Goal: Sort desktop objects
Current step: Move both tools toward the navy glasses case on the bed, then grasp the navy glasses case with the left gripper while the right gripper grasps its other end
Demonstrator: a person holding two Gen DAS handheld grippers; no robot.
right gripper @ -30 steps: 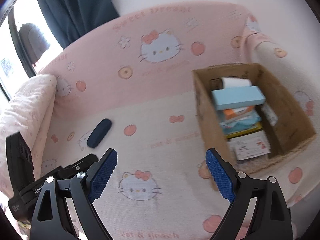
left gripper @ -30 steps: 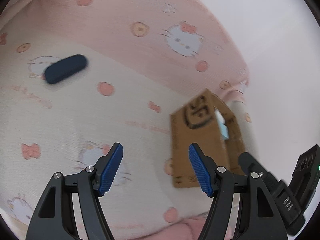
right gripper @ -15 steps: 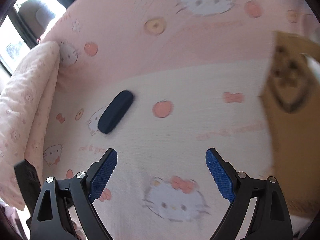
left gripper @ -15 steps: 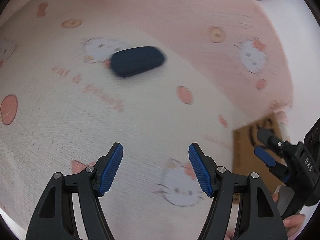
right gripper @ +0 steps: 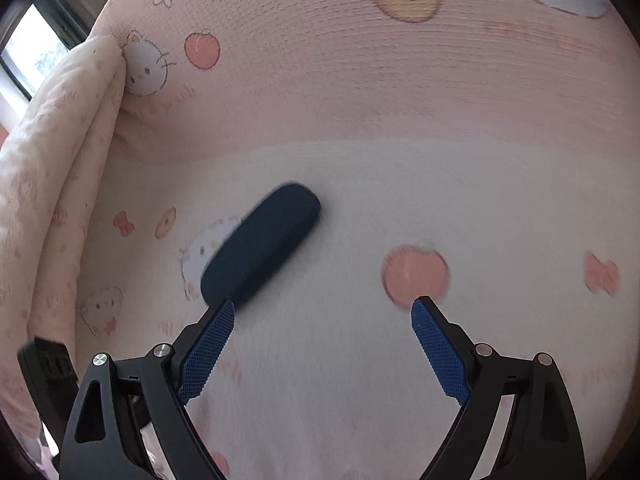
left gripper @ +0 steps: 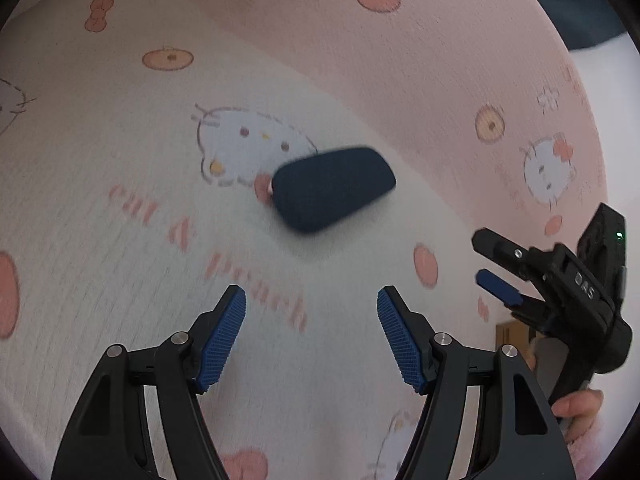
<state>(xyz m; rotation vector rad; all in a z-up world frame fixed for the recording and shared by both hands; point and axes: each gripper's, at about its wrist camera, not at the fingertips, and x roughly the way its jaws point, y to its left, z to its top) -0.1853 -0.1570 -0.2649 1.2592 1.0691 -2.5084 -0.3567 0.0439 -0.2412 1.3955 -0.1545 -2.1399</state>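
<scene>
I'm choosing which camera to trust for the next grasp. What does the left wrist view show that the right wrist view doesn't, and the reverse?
Only the left wrist view shows the right tool from outside, open, with the person's fingers on its handle, plus a sliver of cardboard box.

Only the right wrist view shows the folded quilt at the left and a window behind it.

Both show the dark blue glasses case lying on the Hello Kitty sheet, ungrasped, ahead of open jaws; the left tool is empty too.

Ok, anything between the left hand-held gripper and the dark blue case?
Only printed bedsheet lies between the left hand-held gripper and the dark blue case, per the left wrist view.
</scene>
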